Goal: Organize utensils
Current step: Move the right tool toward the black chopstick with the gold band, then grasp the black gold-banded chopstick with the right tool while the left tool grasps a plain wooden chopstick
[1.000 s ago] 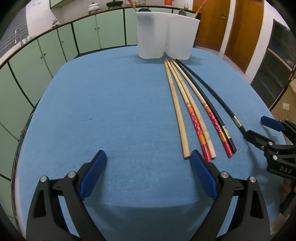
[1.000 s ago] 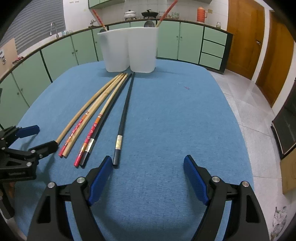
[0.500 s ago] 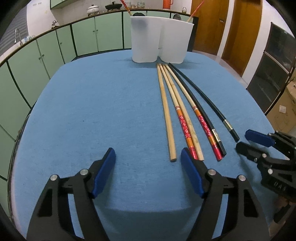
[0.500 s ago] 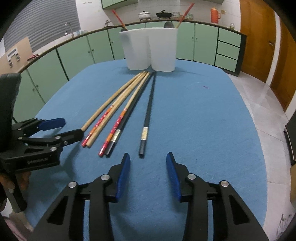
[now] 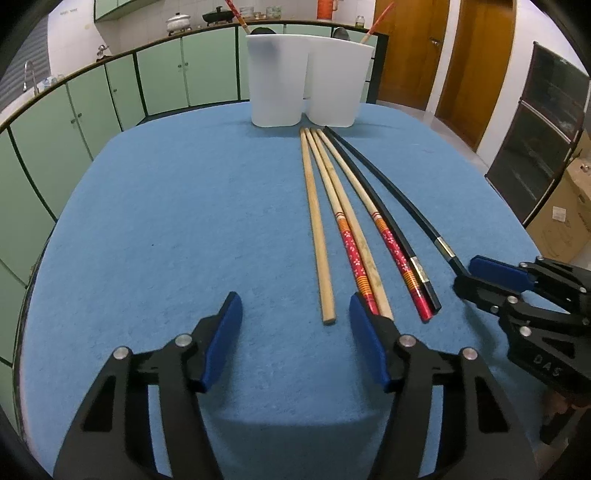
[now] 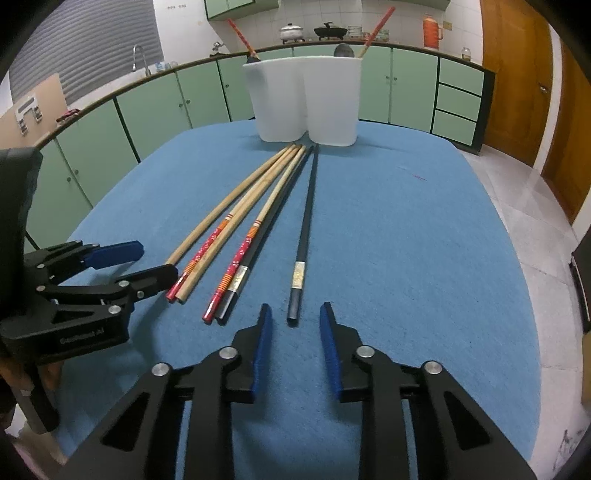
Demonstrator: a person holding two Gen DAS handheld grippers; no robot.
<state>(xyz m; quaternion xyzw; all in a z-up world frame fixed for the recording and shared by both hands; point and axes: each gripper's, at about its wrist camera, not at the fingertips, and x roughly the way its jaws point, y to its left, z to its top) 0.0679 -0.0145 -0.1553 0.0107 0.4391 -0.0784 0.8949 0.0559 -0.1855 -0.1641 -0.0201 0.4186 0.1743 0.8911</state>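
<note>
Several chopsticks lie side by side on the blue table (image 5: 166, 221), pointing at a white two-part holder (image 5: 306, 81). My left gripper (image 5: 295, 314) is closing. The near end of the plain wooden chopstick (image 5: 317, 229) lies just ahead between its fingertips, untouched. My right gripper (image 6: 295, 317) is also closing, and the end of the lone black chopstick (image 6: 306, 221) sits between its blue pads (image 6: 262, 339) with a gap on each side. Each gripper shows in the other's view: the right gripper (image 5: 466, 275) at that black chopstick (image 5: 406, 206), the left gripper (image 6: 157, 262) by the wooden chopstick (image 6: 218, 218).
Red-patterned chopsticks (image 6: 376, 31) and a dark spoon (image 6: 343, 50) stand in the holder (image 6: 303, 103). Green cabinets (image 6: 177, 103) ring the table at the back and left. Tiled floor (image 6: 535, 221) drops off at the right. A hand (image 6: 48, 376) holds the left gripper.
Both grippers' jaws have narrowed, the right far more. The right jaws now flank the black chopstick's end. The wooden chopstick's end now lies between the left jaws.
</note>
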